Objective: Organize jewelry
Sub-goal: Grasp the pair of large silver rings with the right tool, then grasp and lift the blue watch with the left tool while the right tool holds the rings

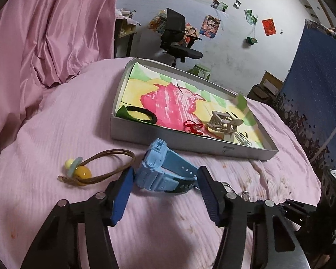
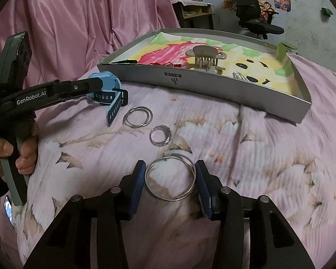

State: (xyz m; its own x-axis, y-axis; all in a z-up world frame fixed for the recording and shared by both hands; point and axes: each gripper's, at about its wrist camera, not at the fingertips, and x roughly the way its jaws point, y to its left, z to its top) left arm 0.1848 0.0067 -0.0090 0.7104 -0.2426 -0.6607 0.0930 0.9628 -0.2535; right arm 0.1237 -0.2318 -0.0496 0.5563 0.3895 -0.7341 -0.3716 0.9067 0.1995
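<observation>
Landmark: shallow grey card tray [image 2: 212, 89], lined with crayoned paper, on a ribbed pink quilt [image 2: 257, 157].

Left gripper [image 1: 165, 179]: ribbed blue pads spread wide either side of a chunky pale-blue rubber watch [image 1: 159, 168] lying just before the tray's near wall; contact unclear.

Right gripper [image 2: 170, 179]: open, pads flanking paired thin silver bangles [image 2: 170, 198], nearer the camera than the tray. Whether the pads touch the metal, cannot tell.

Inside the tray: beige plastic claw clip [image 2: 205, 59].
</observation>
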